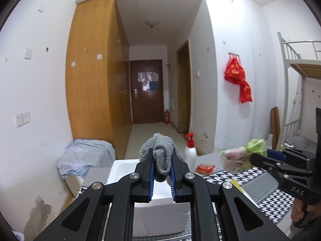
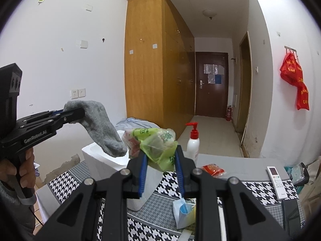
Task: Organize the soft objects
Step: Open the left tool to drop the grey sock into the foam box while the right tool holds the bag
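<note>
1. The left claw is clamped on a grey sock, held in the air above the white foam box, its toe hanging over the box's open top.
2. The right claw grips a crumpled green plastic bag, lifted just right of the box.
3. Right of the box on the checked bench lie a face mask, a red packet, a pump bottle and a remote.
4. Both soft things seem mid-carry; next, probably lower each into the box and release.
</note>
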